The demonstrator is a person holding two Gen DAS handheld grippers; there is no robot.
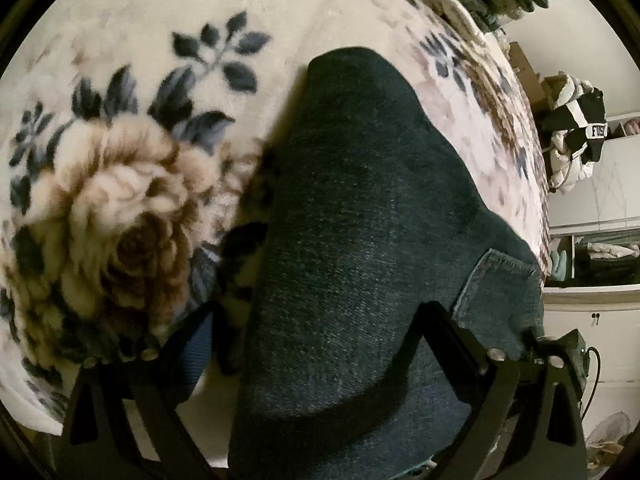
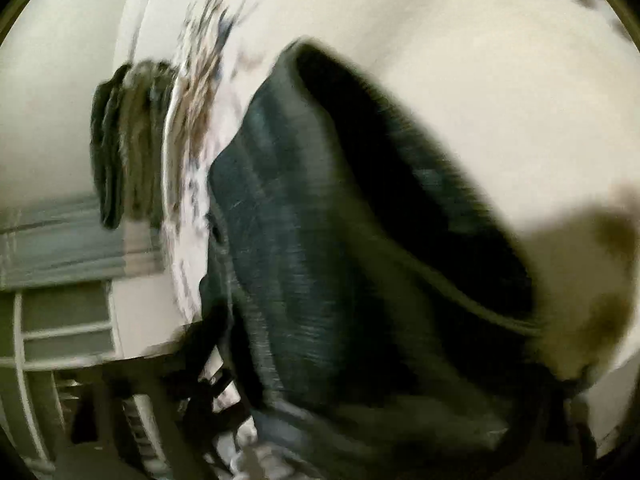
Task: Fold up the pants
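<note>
Floral blanket under jeans; jacket label unreadable.

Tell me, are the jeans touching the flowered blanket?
Touching. In the left wrist view the jeans lie flat on the flowered blanket, their far edge resting directly on the fabric with no gap visible.

Blurred close view of dark denim pants lying folded lengthwise on a cream floral blanket, reaching toward the bed's far edge, where a dark fuzzy item hangs.
</note>
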